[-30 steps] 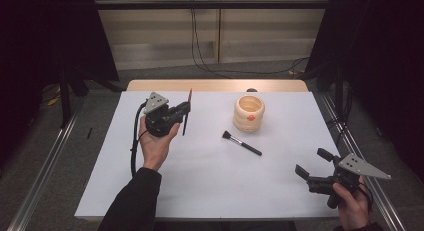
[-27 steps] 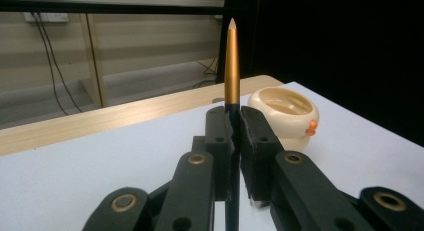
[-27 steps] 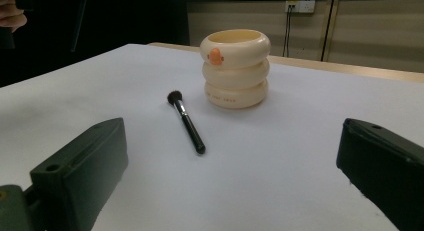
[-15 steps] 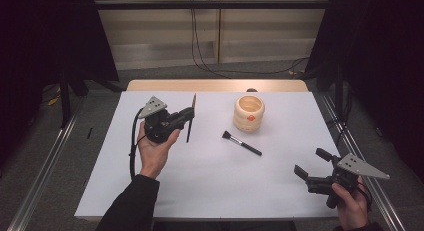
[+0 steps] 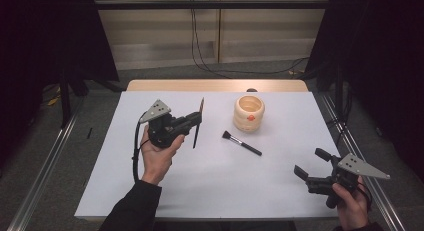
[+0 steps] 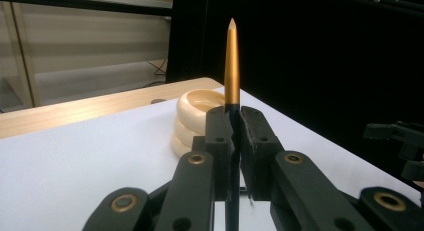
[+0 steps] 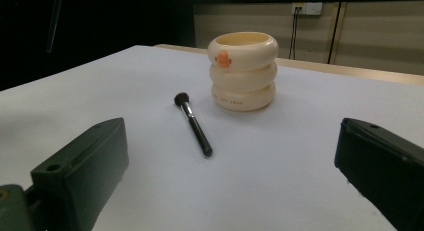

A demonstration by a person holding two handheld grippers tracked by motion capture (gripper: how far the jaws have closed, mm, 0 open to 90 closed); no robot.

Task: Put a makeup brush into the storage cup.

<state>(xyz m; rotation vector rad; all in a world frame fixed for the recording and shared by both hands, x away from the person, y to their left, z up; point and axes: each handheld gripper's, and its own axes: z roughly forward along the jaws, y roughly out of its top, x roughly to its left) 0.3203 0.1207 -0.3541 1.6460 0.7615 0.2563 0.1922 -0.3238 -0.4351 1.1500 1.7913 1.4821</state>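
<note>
Change: left claw (image 5: 192, 123) with its pencil is sitting a bit further right and a touch higher than a second ago; right claw, brush and holder are staying put.
Left hand: (image 5: 159, 153) is gripping the left claw's body from below, over the left part of the counter (image 5: 125, 191), dark sleeve coming in from the bottom edge.
Left claw: pressed together and pinching the pencil (image 5: 198, 122); in the left gripper view both pads are clamping the dark shaft (image 6: 231, 181) with no gap.
Pencil: standing roughly upright in the jaws, gold upper part and pointed tip up (image 6: 231, 56), dark lower part running down between the pads; held off the counter.
Brush: (image 5: 242, 143) is lying flat on the white counter near the middle, bristle head toward the holder, black handle pointing toward the near right; touching nothing else.
Holder: cream ringed cup (image 5: 249, 113) with an orange mark on its side is standing upright just behind the brush, close but apart from it; open mouth up (image 7: 243, 71).
Right claw: (image 5: 312, 163) spread wide, nothing between the jaws, held low at the counter's near right corner.
Right hand: (image 5: 350, 201) is holding that claw from the bottom edge, well apart from the brush.
</note>
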